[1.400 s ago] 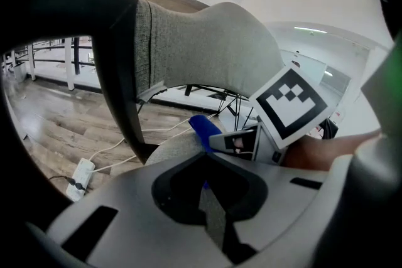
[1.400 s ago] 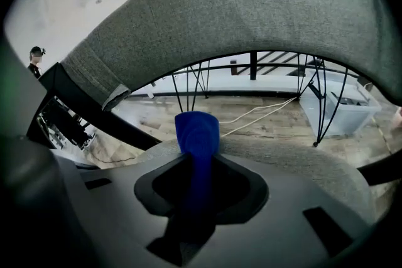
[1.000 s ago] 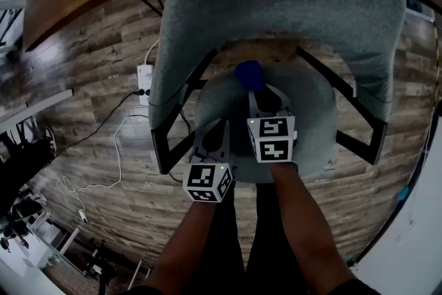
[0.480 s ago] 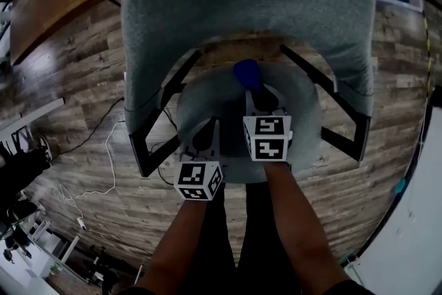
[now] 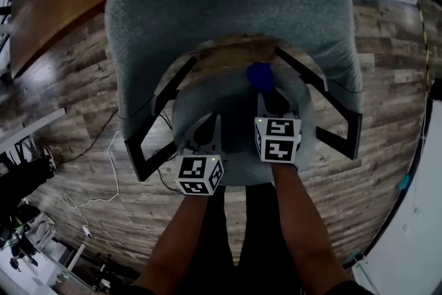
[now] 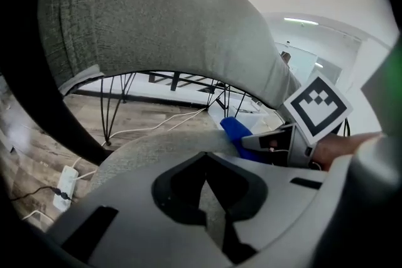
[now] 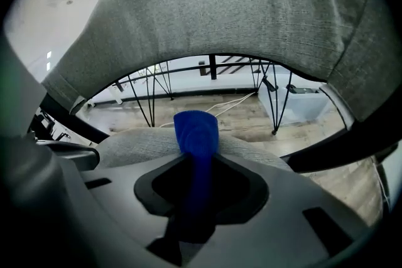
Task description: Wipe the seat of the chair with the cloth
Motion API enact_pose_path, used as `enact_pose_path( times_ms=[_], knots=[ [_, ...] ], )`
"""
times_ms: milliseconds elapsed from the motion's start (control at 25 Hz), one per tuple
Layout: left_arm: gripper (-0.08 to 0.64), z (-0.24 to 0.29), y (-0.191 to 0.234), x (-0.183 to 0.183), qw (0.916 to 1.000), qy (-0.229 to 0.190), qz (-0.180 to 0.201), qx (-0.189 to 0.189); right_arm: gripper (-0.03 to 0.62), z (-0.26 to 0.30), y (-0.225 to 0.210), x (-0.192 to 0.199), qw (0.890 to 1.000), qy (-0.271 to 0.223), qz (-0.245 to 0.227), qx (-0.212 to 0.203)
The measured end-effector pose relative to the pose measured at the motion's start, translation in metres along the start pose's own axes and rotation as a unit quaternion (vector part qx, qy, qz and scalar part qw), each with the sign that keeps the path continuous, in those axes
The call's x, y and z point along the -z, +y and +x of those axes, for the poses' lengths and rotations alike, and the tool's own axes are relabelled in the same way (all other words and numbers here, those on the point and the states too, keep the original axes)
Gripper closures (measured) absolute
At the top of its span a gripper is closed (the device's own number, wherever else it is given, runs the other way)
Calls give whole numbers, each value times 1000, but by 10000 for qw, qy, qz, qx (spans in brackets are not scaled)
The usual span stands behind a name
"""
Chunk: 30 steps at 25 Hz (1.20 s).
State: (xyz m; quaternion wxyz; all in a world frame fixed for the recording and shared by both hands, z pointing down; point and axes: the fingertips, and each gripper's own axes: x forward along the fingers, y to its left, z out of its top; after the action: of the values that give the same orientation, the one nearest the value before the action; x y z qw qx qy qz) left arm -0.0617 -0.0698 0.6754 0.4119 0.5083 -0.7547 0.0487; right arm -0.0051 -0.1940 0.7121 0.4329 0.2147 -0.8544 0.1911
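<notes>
The right gripper's (image 7: 196, 163) fingers pinched the blue cloth (image 7: 196, 128), its free end bunched on the far part of the grey seat (image 5: 202, 99); the left gripper's (image 6: 206, 188) fingers sat pressed together, empty, over the seat's near left; the chair's curved backrest (image 5: 228, 3) rose beyond; wood floor (image 5: 76, 100) lay around.

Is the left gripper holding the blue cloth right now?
No, the blue cloth is pinched between the jaws of the right gripper, and the left gripper has nothing between its jaws.
</notes>
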Motion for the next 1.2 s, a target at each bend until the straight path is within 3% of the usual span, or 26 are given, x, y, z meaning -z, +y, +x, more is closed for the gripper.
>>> enact_pose_path(
  times_ms=[280, 720, 1000, 1200],
  knots=[
    [557, 8, -18, -2, 9998, 51, 124, 153, 489, -12, -34, 7, 9991, -80, 198, 378],
    [557, 30, -57, -2, 9986, 116, -82, 503, 489, -28, -92, 17, 9928, -277, 237, 1137],
    [557, 33, -77, -2, 9976, 107, 21, 679, 489, -35, -103, 18, 9903, -281, 291, 1328],
    [557, 20, -60, -5, 9984, -33, -254, 499, 489, -46, -99, 14, 9908, -633, 214, 1180]
  ],
)
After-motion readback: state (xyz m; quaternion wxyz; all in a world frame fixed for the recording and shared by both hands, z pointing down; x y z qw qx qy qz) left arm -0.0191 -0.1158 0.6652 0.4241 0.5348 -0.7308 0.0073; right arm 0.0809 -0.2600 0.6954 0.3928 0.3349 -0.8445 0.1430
